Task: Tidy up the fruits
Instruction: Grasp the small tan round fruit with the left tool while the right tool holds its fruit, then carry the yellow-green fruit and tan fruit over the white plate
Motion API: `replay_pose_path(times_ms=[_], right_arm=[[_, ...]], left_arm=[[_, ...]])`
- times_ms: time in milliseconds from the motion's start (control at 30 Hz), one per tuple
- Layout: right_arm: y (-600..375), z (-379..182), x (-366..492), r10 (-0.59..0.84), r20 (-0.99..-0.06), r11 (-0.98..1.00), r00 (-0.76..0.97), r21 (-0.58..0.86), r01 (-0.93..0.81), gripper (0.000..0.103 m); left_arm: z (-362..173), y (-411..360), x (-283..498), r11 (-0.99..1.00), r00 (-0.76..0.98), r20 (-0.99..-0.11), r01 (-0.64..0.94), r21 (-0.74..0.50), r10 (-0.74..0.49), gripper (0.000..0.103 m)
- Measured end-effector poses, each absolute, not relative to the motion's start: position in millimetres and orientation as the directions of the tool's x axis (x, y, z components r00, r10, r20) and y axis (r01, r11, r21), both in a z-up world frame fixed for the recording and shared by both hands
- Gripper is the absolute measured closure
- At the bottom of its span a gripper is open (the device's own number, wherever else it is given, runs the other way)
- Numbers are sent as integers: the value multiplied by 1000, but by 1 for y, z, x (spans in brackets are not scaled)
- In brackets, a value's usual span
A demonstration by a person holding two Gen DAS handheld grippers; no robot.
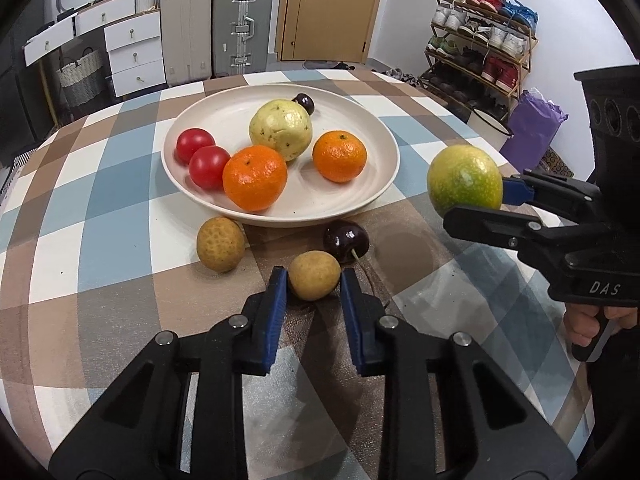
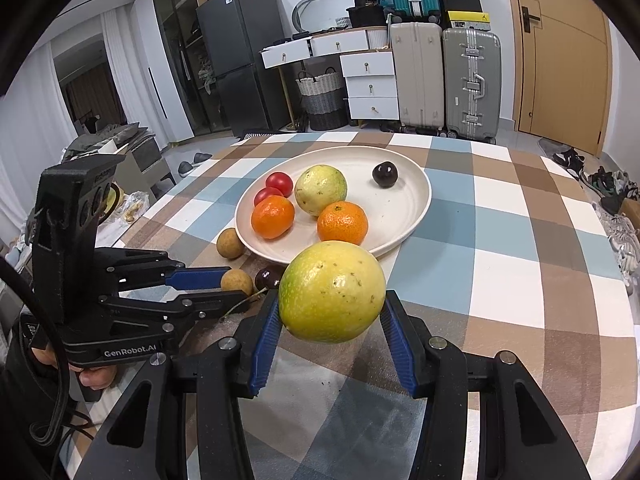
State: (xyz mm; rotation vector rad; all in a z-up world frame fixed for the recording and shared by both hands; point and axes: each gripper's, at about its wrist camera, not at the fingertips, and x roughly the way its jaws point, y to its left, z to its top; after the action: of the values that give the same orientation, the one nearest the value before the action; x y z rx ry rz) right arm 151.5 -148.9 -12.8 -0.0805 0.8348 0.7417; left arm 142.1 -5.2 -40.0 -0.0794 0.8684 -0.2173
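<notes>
A cream plate holds two tomatoes, two oranges, a pale guava and a dark cherry. My left gripper is open around a tan longan on the cloth, pads close beside it. A second longan and a dark cherry lie near the plate's front rim. My right gripper is shut on a green-yellow guava, held above the table right of the plate.
The round table has a checked cloth. Behind it stand suitcases, white drawers, a door and a shoe rack. A fridge shows in the right wrist view.
</notes>
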Motion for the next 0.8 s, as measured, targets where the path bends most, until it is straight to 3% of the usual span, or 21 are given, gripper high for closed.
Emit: replay_pose_path(times_ms=[800], right_arm=[[-166, 9, 158, 589, -625, 773, 512, 252, -582, 53]], left_arm=[[3, 17, 127, 986, 744, -649, 91, -140, -160, 79]])
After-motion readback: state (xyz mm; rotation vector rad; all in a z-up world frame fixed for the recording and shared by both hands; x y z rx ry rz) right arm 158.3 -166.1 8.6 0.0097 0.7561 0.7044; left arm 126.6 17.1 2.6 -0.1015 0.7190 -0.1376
